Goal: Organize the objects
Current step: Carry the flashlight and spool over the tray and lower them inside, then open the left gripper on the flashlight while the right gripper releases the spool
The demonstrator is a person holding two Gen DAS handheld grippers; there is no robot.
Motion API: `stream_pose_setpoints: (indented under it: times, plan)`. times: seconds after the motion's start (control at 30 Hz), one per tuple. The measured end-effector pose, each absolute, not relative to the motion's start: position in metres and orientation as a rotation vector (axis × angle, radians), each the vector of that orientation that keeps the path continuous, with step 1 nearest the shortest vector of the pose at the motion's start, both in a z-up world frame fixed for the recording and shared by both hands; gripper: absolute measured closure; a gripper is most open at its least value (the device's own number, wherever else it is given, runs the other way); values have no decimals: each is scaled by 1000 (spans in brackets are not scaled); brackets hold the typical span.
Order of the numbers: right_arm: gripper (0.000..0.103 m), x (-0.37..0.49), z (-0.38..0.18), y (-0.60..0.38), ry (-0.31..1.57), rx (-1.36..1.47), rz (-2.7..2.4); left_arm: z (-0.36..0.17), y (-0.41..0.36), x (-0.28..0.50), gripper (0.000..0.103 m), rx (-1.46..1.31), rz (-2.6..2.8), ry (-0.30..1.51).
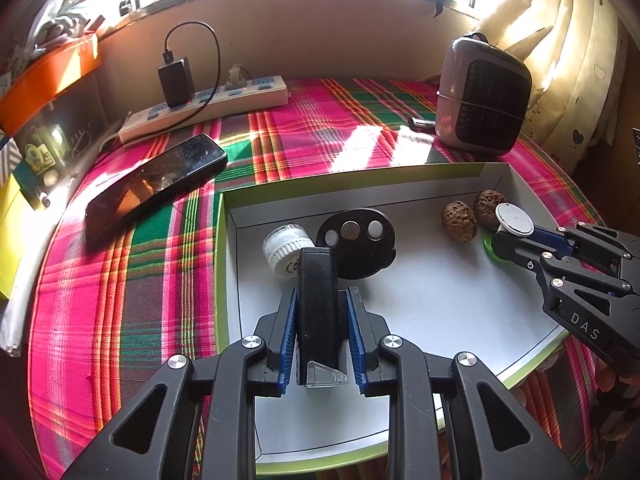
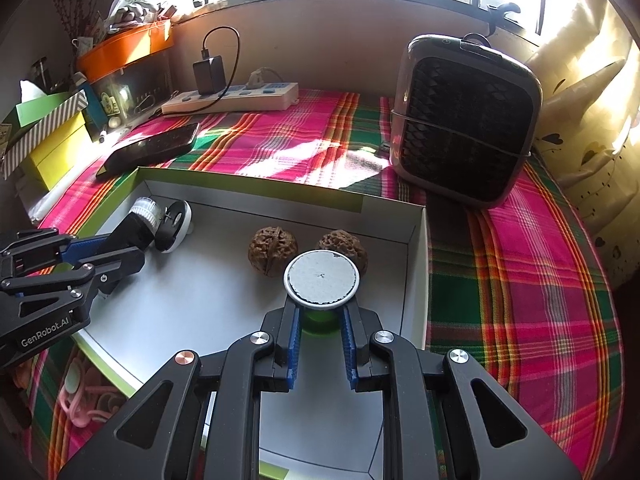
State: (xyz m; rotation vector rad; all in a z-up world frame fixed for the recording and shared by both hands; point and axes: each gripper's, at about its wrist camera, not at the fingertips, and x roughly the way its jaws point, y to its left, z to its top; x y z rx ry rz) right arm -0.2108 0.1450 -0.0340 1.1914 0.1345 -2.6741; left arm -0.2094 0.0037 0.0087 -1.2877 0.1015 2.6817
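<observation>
While both grippers reach into the shallow white box [image 1: 460, 312] with its green rim, each one has something pinched. The left gripper [image 1: 320, 304] is clamped on a black rectangular block [image 1: 316, 304] that stands upright between its blue pads, a clear wedge-shaped piece at the block's near end. Just beyond it in the box lie a small white ribbed cap [image 1: 286, 246] and a black oval disc [image 1: 356, 246] with three round inserts; the two look to be touching. The right gripper [image 2: 322, 322] is closed on a green round piece [image 2: 320, 320] topped by a white and grey disc [image 2: 321, 278], held low over the box floor near its right wall. Two wrinkled walnuts [image 2: 273, 251] sit just behind that disc, close to the far wall.

Outside the box, on the pink and green plaid cloth [image 2: 520, 280], a dark phone [image 1: 156, 186] lies near the box's left far corner. Further back a white power strip [image 1: 208, 106] carries a black charger, and a grey fan heater [image 2: 466, 120] stands to the right by the curtain.
</observation>
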Motion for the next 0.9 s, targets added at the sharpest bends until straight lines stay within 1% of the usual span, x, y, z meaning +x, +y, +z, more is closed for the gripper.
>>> stream_pose_setpoints:
  times: [0.17, 0.53, 0.9]
  plan:
    - [72, -208, -34, 142, 131, 1188, -2669, 8, 6, -209, 78, -1288, 2675, 106]
    - [72, -198, -30, 140, 124, 1173, -2683, 9, 8, -204, 69, -1288, 2665, 91]
    - [72, -184, -24, 138, 107, 1143, -2691, 21, 1, -191, 66, -1250, 2675, 55]
